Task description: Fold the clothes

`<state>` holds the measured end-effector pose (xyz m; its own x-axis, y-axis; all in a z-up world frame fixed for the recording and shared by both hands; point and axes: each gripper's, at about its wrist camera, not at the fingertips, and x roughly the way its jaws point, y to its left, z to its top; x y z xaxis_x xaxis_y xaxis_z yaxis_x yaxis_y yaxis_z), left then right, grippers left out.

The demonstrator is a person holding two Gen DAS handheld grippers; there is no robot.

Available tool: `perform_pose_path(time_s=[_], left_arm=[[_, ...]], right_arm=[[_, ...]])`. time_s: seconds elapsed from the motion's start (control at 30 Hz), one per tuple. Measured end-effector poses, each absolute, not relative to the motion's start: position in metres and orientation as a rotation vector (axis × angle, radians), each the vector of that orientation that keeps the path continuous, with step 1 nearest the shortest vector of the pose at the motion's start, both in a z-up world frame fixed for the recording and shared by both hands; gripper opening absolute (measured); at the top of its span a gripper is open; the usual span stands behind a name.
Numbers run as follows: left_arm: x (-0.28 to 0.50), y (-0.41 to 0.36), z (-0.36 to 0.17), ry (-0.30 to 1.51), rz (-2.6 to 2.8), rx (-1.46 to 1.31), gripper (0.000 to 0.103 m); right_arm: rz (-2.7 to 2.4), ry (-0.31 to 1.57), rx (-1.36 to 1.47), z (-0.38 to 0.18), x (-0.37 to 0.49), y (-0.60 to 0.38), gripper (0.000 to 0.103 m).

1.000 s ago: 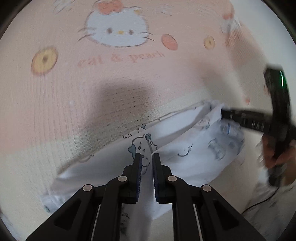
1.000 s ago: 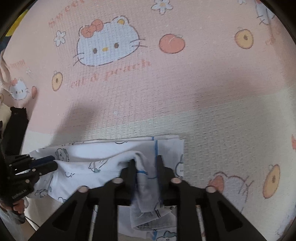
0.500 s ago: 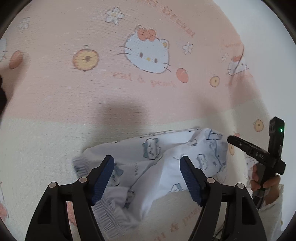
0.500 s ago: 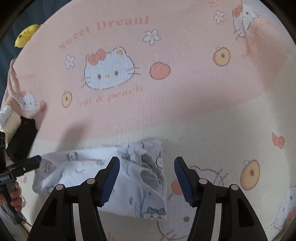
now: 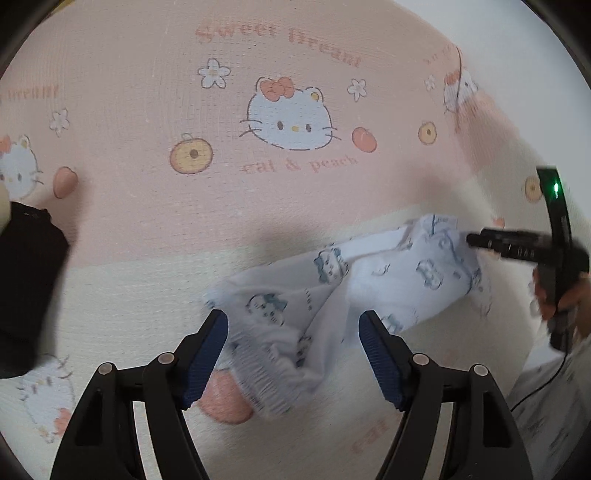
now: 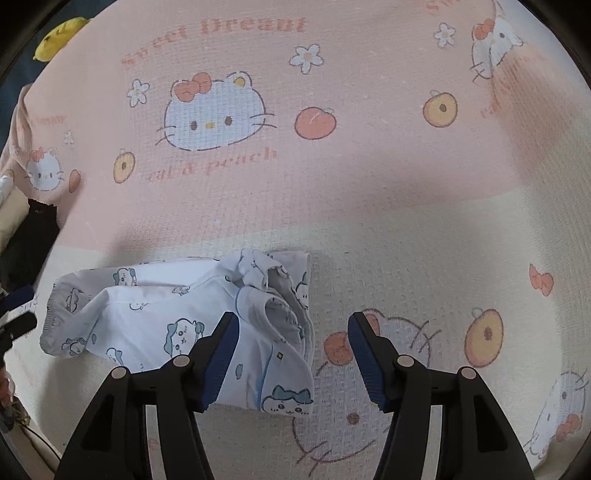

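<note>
Left wrist view: the blanket (image 5: 147,221), a waffle-textured weave in pink and cream, carries the printed words "Sweet Dream" and "cat & peach" beside a cartoon cat face with a bow. The left gripper (image 5: 293,354) stands wide, its ribbed blue pads clear of the cloth. Beyond and partly between them lies the white pajama garment (image 5: 369,280), rumpled, printed with small blue-eared cartoon animals, with a gathered elastic edge at its near end. Only this view shows the right gripper (image 5: 476,240) from outside, near the garment's far end, a green light on its body, and a black cloth (image 5: 26,288) at left.

Right wrist view: the same wording reads sharper. The right gripper (image 6: 293,354) gapes wide, holding nothing; the garment (image 6: 147,317) lies folded on the cream band, blue piping showing. Only here appears a yellow soft toy (image 6: 59,33) at the top left.
</note>
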<state>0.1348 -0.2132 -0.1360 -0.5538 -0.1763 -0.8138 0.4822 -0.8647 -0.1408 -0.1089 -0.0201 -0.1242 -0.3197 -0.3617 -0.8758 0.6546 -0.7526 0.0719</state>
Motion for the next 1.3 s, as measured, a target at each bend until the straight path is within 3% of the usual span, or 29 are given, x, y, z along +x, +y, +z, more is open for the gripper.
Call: perform_pose_path(time_s=[0.33, 0.47, 0.57, 0.77, 0.87, 1.03, 1.3], left_arm=[[0.163, -0.211, -0.147, 0.475, -2.376, 1.247, 0.072], [0.166, -0.197, -0.15, 0.346, -2.398, 1.265, 0.072], [0.163, -0.189, -0.164, 0.235, -2.39, 1.319, 0.072], [0.171, -0.191, -0.189, 0.281, -2.331, 1.355, 0.072], [0.176, -0.184, -0.18, 0.22, -2.345, 1.272, 0.072], [0.167, -0.165, -0.177, -0.079, -2.384, 1.248, 0.072], [0.168, -0.124, -0.191, -0.842, -2.367, 1.228, 0.072]], right_arm=[[-2.041, 0.357, 1.22, -0.114, -0.071, -0.034, 0.061], [-1.94, 0.305, 1.236, -0.118, -0.052, -0.052, 0.061], [-1.879, 0.344, 1.237, -0.123, -0.035, -0.069, 0.061], [-1.875, 0.514, 1.172, -0.132, -0.013, -0.089, 0.061], [-1.88, 0.556, 1.137, -0.135, -0.01, -0.094, 0.061], [-1.875, 0.633, 1.051, -0.131, 0.0, -0.096, 0.061], [-1.852, 0.943, 0.723, -0.135, 0.044, -0.115, 0.061]])
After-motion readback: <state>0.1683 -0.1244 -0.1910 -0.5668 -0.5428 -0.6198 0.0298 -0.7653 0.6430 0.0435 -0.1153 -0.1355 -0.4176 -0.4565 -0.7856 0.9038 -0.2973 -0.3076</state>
